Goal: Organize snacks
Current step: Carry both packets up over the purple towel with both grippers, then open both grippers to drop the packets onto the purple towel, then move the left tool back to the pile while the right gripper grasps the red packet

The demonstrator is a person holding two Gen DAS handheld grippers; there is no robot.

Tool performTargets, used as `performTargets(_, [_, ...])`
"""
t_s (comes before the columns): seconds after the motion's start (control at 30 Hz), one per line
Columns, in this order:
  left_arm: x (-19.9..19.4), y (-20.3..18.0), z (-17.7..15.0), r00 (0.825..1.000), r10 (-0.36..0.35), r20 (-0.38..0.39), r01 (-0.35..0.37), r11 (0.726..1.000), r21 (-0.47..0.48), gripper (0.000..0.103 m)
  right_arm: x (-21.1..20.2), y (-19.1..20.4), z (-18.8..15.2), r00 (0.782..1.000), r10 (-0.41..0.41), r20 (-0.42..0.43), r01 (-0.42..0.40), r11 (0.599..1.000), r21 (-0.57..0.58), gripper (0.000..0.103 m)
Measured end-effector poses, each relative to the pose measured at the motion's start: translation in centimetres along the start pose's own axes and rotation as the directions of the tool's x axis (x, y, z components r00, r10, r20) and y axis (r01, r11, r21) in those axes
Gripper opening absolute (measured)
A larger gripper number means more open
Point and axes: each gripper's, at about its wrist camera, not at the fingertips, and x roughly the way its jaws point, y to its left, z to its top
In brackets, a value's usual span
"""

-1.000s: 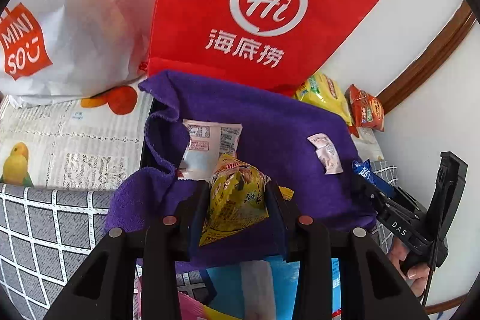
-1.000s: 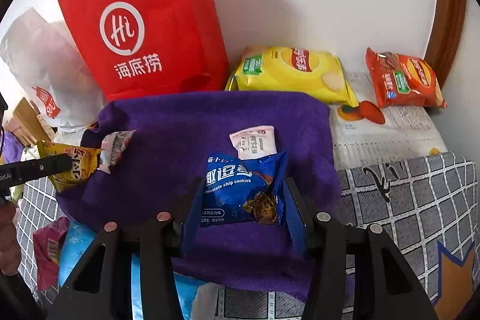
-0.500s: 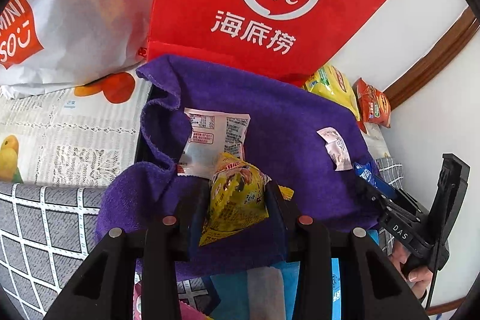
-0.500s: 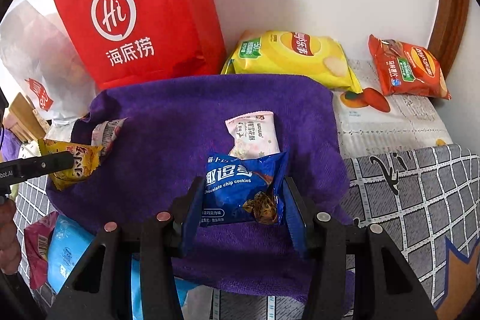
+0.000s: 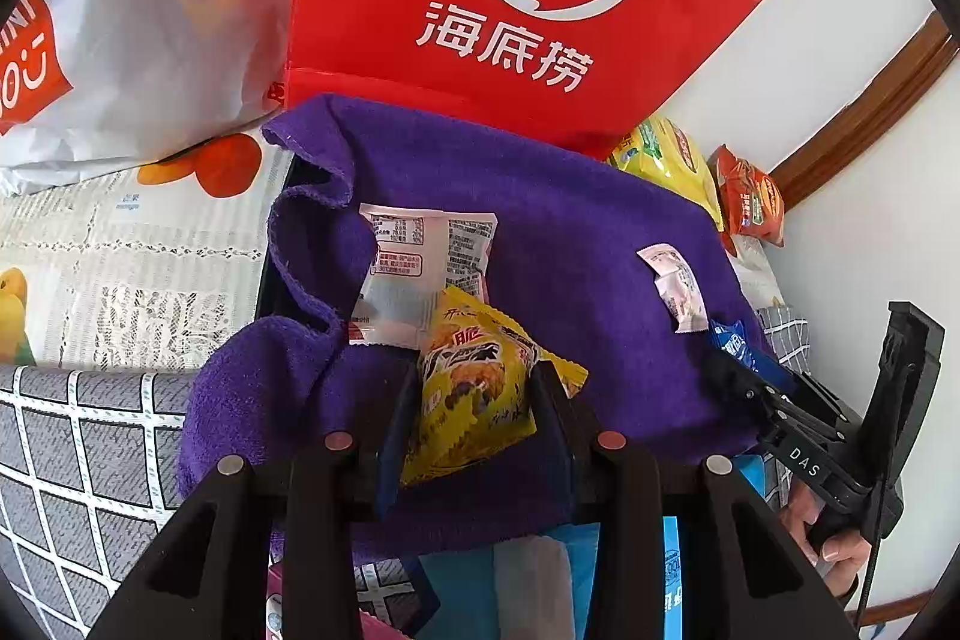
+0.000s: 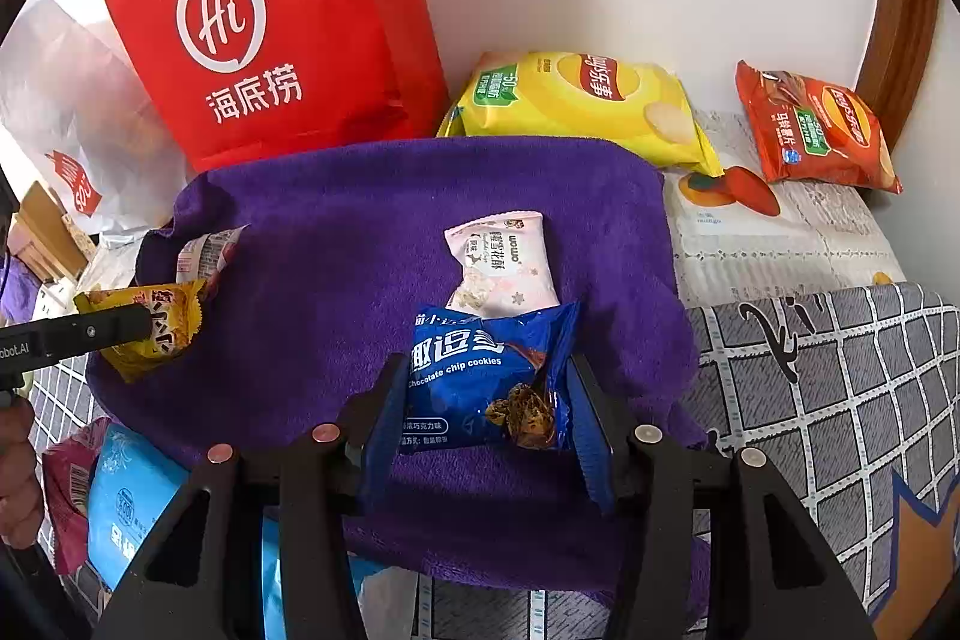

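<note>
A: Left gripper [image 5: 471, 400] was clamped on a crinkly yellow snack pack [image 5: 474, 388], bottom centre over the purple towel [image 5: 570, 220].

B: Right gripper [image 6: 480, 400] pinched the blue cookie bag [image 6: 486, 376] (glossy). Its lower edge was hidden behind the fingers.

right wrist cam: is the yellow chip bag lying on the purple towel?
No. The yellow chip bag lies behind the purple towel, against the wall, beside the red bag.
</note>
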Motion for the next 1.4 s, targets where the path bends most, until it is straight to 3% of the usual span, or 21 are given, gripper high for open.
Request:
performTargets(0.5, [0.5, -0.2, -0.1, 1.000, 0.007, -0.019, -0.007, 1.000, 0.008, 0.037, 0.1, -0.1, -0.1, 1.000, 0.000, -0.004, 0.000, 1.000, -0.001, 0.052])
performTargets(0.67, [0.4, -0.7, 0.0, 0.999, 0.020, -0.030, -0.019, 0.999, 0.044, 0.053, 0.2, 0.0, -0.1, 1.000, -0.002, -0.005, 0.002, 1.000, -0.006, 0.052])
performTargets(1.07, [-2.7, -1.3, 0.3, 0.999, 0.043, 0.031, -0.045, 0.996, 0.074, 0.057, 0.3, 0.0, -0.2, 1.000, 0.003, -0.018, -0.003, 1.000, -0.019, 0.054])
performTargets(1.4, [-7.3, -1.1, -0.1, 0.994, 0.048, 0.095, -0.053, 0.997, 0.056, 0.057, -2.1, 0.6, 0.0, 1.000, 0.004, 0.007, -0.004, 1.000, -0.006, 0.070])
